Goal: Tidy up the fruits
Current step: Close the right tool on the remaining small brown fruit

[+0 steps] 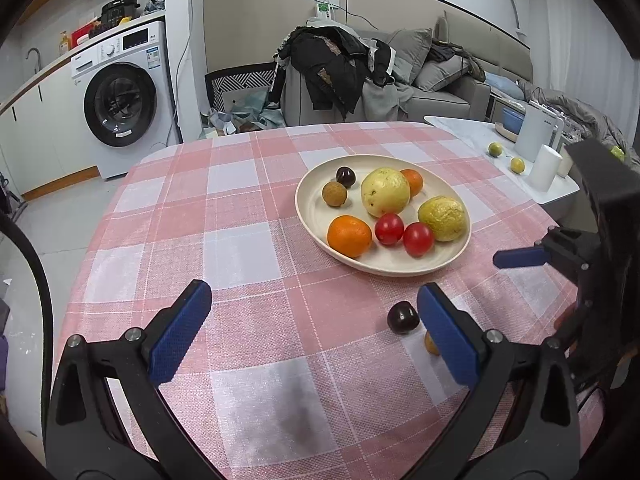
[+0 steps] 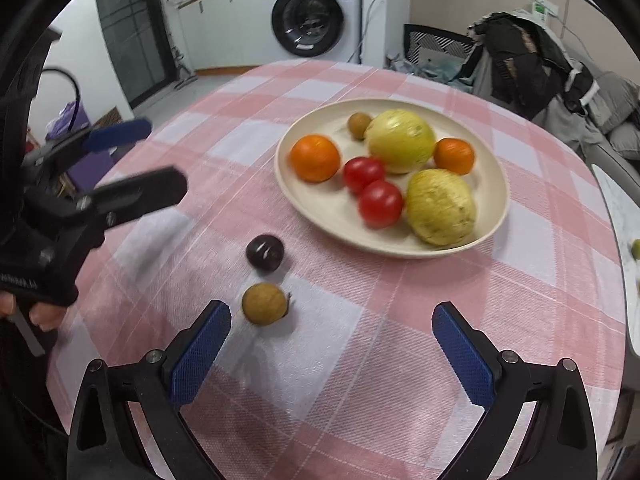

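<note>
A cream plate (image 1: pixel 316 210) on the pink checked cloth holds two oranges, two red tomatoes (image 1: pixel 389 229), two large yellow-green fruits, a brown longan and a dark plum. My left gripper (image 1: pixel 314 332) hovers open in front of it, holding nothing. A second dark plum (image 1: pixel 403 317) lies on the cloth just inside its right finger, which half hides a brown longan (image 1: pixel 431 344). In the right wrist view my right gripper (image 2: pixel 332 352) is open and empty, with that longan (image 2: pixel 265 304) beside its left finger and the plum (image 2: pixel 265 252) beyond. The plate (image 2: pixel 320 208) lies further ahead.
A white side table (image 1: pixel 472 136) at the right carries a white cup (image 1: pixel 543 168) and two small green fruits (image 1: pixel 496 149). A washing machine (image 1: pixel 120 104) and a sofa heaped with clothes (image 1: pixel 340 68) stand beyond the table. A hand (image 2: pixel 44 312) holds the left gripper (image 2: pixel 166 154).
</note>
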`<state>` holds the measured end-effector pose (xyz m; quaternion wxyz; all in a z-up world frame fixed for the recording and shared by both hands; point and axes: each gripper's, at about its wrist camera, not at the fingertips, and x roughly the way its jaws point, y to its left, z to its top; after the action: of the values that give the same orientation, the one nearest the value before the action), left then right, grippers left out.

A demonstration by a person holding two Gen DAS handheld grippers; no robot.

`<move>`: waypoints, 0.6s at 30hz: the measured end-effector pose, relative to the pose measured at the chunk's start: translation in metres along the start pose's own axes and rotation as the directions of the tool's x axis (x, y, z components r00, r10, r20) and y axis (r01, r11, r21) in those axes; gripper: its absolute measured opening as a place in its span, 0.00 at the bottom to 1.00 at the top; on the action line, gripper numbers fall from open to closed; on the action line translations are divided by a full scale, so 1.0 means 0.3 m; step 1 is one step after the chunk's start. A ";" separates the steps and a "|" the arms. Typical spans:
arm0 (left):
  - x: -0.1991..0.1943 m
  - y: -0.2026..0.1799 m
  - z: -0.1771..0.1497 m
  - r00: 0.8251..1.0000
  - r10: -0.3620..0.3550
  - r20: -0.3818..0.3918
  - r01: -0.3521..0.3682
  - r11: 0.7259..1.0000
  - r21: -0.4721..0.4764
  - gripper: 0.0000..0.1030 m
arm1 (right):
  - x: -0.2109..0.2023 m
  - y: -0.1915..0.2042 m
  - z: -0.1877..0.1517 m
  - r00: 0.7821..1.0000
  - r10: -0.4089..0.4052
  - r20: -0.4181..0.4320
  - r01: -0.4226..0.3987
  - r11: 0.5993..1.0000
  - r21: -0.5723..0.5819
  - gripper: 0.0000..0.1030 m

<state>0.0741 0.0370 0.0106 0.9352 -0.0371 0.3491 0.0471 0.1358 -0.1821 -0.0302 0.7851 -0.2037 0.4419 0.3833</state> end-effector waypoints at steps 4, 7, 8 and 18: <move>0.006 0.000 -0.004 1.000 0.001 -0.002 -0.001 1.000 0.001 1.00 | 0.032 0.022 -0.007 1.000 0.019 -0.015 -0.019 1.000 -0.009 1.00; 0.011 -0.001 -0.006 1.000 -0.005 -0.007 0.005 1.000 0.001 1.00 | 0.049 0.026 -0.011 0.999 0.029 -0.025 -0.029 1.000 -0.011 0.98; 0.015 -0.001 -0.008 1.000 -0.006 -0.010 0.006 1.000 0.002 1.00 | 0.053 0.028 -0.012 0.999 0.033 -0.027 -0.034 0.999 -0.012 0.97; 0.039 -0.009 -0.020 1.000 -0.007 -0.028 0.007 1.000 0.005 1.00 | 0.054 0.069 -0.018 0.998 0.058 -0.021 -0.059 0.997 -0.046 0.68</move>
<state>0.0793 0.0345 -0.0014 0.9305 -0.0368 0.3621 0.0424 0.1218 -0.1659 -0.0465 0.7642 -0.2128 0.4464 0.4141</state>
